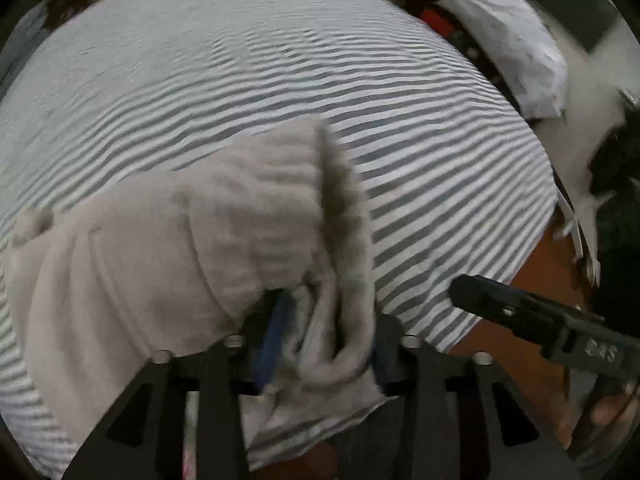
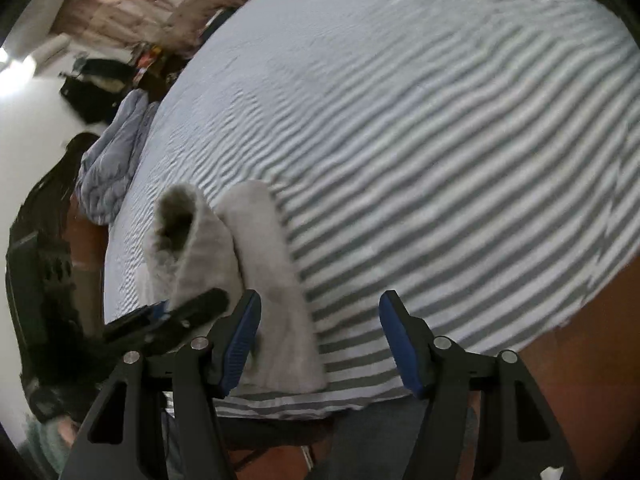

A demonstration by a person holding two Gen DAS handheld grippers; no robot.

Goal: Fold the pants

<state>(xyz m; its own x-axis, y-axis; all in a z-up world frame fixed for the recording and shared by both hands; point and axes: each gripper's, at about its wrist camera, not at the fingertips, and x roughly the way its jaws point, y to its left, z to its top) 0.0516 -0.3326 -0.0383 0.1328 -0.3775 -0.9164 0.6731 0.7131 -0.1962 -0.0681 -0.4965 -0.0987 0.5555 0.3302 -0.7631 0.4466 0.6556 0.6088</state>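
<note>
Beige fleece pants [image 1: 168, 248] lie bunched on a grey-and-white striped bed sheet [image 1: 280, 72]. My left gripper [image 1: 320, 344] is shut on a fold of the pants and lifts it; the cloth hides most of its blue pads. In the right wrist view the pants [image 2: 264, 280] show as a raised fold near the bed's front edge. My right gripper [image 2: 320, 340] is open and empty, its left pad beside the pants, just above the striped sheet [image 2: 440, 160]. The left gripper [image 2: 176, 316] shows there at the left, and the right gripper's finger [image 1: 520, 308] at the lower right in the left wrist view.
A white patterned cloth [image 1: 512, 40] lies beyond the bed's far right corner. A blue-grey quilt [image 2: 112, 160] hangs at the bed's left side. Brown floor [image 2: 580, 340] runs along the bed edge. Dark bags [image 2: 92, 84] stand by the wall.
</note>
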